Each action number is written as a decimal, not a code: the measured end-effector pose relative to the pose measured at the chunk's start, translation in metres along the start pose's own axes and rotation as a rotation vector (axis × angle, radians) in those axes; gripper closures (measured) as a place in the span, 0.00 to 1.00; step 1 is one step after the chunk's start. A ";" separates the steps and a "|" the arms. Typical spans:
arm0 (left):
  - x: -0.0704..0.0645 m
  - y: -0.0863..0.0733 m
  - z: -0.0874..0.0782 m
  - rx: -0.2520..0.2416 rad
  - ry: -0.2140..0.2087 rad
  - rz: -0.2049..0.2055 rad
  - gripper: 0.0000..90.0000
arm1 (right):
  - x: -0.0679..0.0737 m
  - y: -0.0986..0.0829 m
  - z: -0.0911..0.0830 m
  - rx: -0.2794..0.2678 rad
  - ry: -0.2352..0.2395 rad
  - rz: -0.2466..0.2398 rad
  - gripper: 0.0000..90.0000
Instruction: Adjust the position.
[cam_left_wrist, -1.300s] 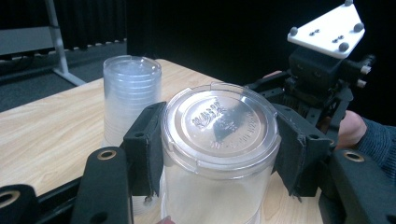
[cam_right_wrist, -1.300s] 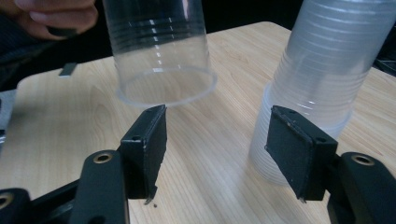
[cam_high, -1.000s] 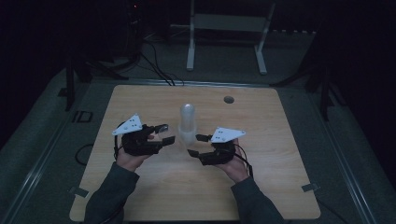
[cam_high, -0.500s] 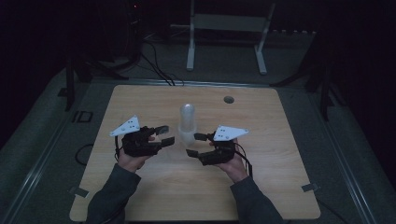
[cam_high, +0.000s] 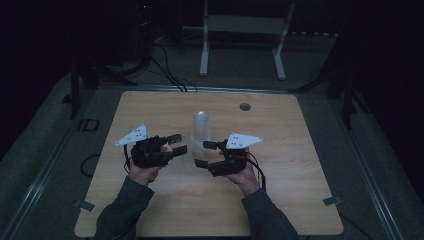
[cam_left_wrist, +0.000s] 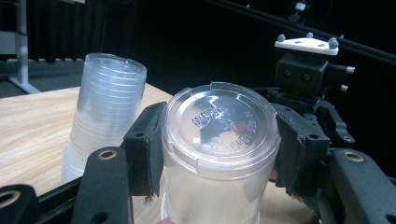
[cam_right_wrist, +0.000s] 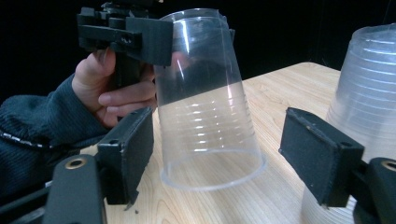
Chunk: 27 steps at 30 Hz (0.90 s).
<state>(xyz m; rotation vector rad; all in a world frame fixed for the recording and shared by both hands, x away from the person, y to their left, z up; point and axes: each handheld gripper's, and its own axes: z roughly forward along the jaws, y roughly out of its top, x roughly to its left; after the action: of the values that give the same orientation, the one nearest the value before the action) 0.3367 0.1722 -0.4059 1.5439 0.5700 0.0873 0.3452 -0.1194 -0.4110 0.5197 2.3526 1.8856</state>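
One wooden desk fills the middle of a dark room, with cables on the floor behind it and a white metal stand beyond its far edge. A small round hole sits near the desk's far side. Near the centre stands a stack of clear plastic cups, upside down.

Next to half a second ago, little has changed in the high view: both hands sit in nearly the same places either side of the stack, the left one a touch farther to the right.

The left hand-held gripper lies left of the stack, its jaws pointing toward it. In the left gripper view its two black pads are pinching a single clear cup, upside down, base toward the camera. The right gripper view shows this cup tilted, its rim just above or barely touching the desk, I cannot tell which, with the left hand wrapped round the handle behind it.

The right hand-held gripper lies right of the stack, jaws spread wide; its own view shows the pads well apart on either side of the held cup, touching nothing.
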 end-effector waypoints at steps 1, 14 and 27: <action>0.000 -0.001 0.001 0.000 0.001 -0.006 0.46 | 0.000 0.000 0.001 -0.002 0.001 0.009 0.26; 0.004 -0.006 0.001 -0.084 -0.030 -0.080 0.46 | -0.003 -0.003 0.007 -0.082 0.025 0.069 0.21; 0.006 -0.009 0.001 -0.137 -0.046 -0.136 0.46 | -0.004 -0.005 0.014 -0.083 0.045 0.094 0.21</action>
<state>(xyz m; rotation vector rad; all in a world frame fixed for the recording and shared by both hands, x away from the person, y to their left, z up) 0.3395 0.1728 -0.4160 1.3673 0.6184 -0.0127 0.3520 -0.1085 -0.4198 0.5966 2.3032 2.0462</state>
